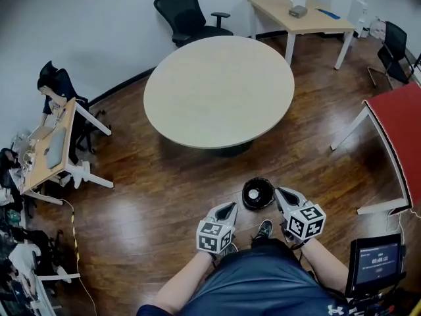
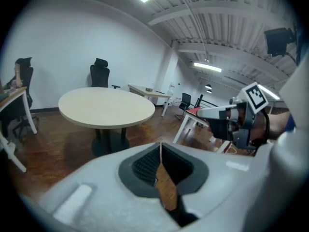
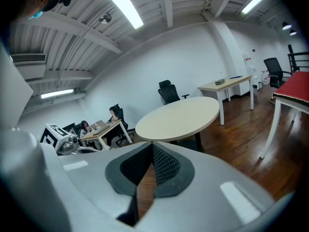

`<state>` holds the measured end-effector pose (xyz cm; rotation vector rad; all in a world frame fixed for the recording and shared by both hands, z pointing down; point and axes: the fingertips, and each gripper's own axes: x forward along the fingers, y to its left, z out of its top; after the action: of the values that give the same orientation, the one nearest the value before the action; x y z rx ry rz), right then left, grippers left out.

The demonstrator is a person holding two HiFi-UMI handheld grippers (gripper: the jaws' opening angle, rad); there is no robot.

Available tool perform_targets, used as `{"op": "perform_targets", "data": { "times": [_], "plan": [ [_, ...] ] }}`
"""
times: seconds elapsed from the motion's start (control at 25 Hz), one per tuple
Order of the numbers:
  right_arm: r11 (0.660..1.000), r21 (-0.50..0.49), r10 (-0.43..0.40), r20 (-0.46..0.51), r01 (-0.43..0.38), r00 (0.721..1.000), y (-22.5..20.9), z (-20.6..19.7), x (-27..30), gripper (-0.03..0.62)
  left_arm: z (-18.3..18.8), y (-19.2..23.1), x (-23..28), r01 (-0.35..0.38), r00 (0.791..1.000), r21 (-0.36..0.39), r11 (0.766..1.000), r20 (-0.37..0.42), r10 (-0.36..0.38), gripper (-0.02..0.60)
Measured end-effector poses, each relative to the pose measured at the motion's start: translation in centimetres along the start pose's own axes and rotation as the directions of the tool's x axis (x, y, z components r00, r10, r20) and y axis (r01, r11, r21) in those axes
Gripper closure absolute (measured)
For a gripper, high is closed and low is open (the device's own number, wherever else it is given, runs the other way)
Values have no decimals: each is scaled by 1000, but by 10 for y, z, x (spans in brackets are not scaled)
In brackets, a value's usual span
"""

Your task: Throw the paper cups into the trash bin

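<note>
A black trash bin (image 1: 257, 193) stands on the wooden floor just in front of me, with a small white thing showing inside it. My left gripper (image 1: 229, 207) hangs to the bin's left and my right gripper (image 1: 282, 192) at its right rim. Both are shut with nothing held. In the left gripper view the left gripper's (image 2: 161, 148) tips meet, and the right gripper (image 2: 207, 114) shows beside it. The right gripper view shows its own tips (image 3: 152, 146) together. The round table (image 1: 218, 91) is bare, and I see no paper cup on it.
A black office chair (image 1: 187, 12) and a rectangular desk (image 1: 299, 13) stand beyond the round table. A red-topped table (image 1: 402, 130) is at the right, and a desk (image 1: 49, 147) with a seated person at the left. A small screen (image 1: 376, 261) sits at lower right.
</note>
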<state>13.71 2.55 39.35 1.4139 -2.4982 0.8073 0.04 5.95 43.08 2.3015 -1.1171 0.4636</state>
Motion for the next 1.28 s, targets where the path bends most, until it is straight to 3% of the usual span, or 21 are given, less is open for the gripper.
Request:
{"op": "perform_targets", "data": {
  "times": [0.24, 0.44, 0.68, 0.96, 1.28],
  "plan": [
    [994, -17, -111, 27, 112, 993, 31, -17, -37, 585, -20, -8, -37, 49, 998, 67, 997, 26, -51, 568],
    [988, -5, -153, 26, 153, 988, 37, -30, -54, 585, -31, -23, -48, 89, 996, 91, 992, 5, -90, 568],
    [993, -56, -106, 40, 108, 994, 51, -39, -67, 585, -27, -46, -64, 75, 996, 141, 987, 29, -80, 569],
    [995, -88, -51, 27, 53, 998, 41, -36, -74, 585, -26, -77, -58, 54, 998, 134, 989, 30, -59, 568],
    [996, -81, -25, 27, 27, 999, 38, -35, -72, 585, -26, -79, -60, 27, 999, 133, 991, 28, -31, 568]
  ]
}}
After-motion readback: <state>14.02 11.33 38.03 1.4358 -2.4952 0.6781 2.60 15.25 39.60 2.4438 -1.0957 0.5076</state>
